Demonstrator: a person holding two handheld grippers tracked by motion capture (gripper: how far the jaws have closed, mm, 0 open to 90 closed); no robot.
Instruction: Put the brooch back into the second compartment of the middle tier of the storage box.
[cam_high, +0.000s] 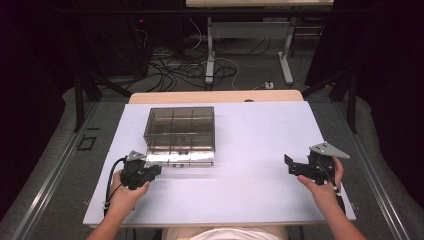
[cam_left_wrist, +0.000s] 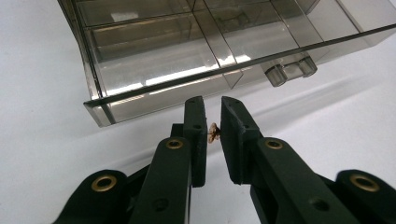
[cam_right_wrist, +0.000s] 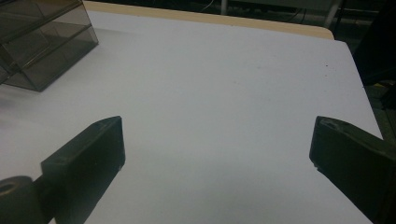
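Here a tiny brass piece (cam_left_wrist: 214, 133) is pinched in the left claw (cam_left_wrist: 213, 122), just near of the clear box (cam_left_wrist: 154, 70), while the right claw (cam_right_wrist: 217, 140) is held wide open, far off to the right.

No text, label, brand, number or sign can be read on anything in these views.

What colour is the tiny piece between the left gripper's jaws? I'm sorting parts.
Brassy gold tiny piece, clearest in the left gripper view.

White table (cam_high: 250, 150) with a smoky clear compartment box (cam_high: 181, 134) on its left half.
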